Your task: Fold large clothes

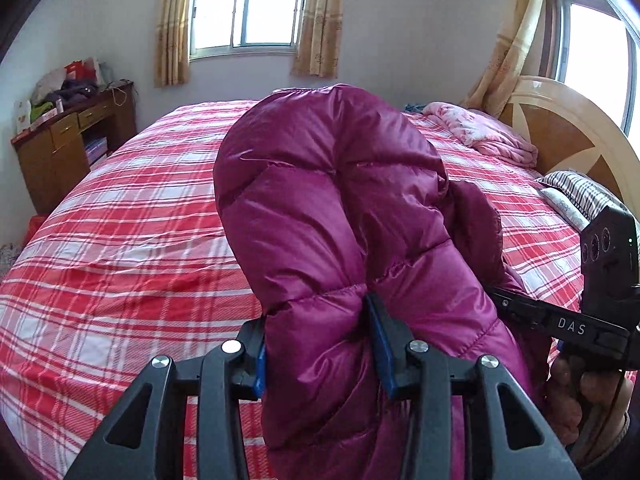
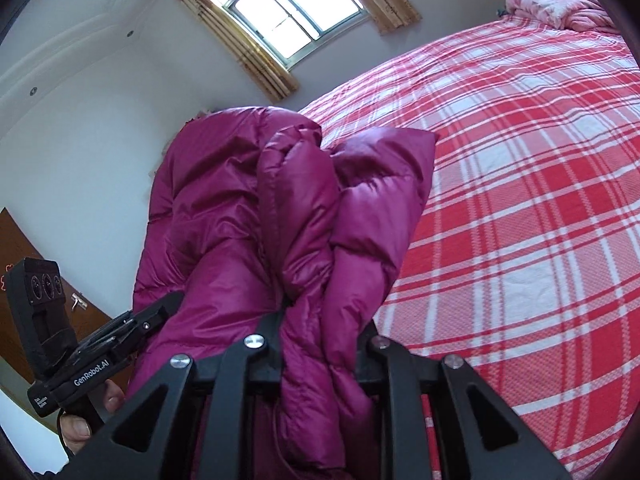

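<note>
Holding the magenta down jacket (image 1: 332, 200) up over the red plaid bed (image 1: 120, 240), both claws pinch it: left claw (image 1: 320, 340) clamps a puffy fold, right claw (image 2: 320, 328) squeezes bunched fabric, and the jacket bulges forward past their tips.

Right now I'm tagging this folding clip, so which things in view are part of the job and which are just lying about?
Part of the job:
- magenta puffer jacket, lifted above the bed
- left gripper, clamped on the jacket
- right gripper, clamped on the jacket
- plaid bed, the folding surface

Just lying about:
- pink quilt by the headboard
- striped pillow
- cluttered wooden desk
</note>
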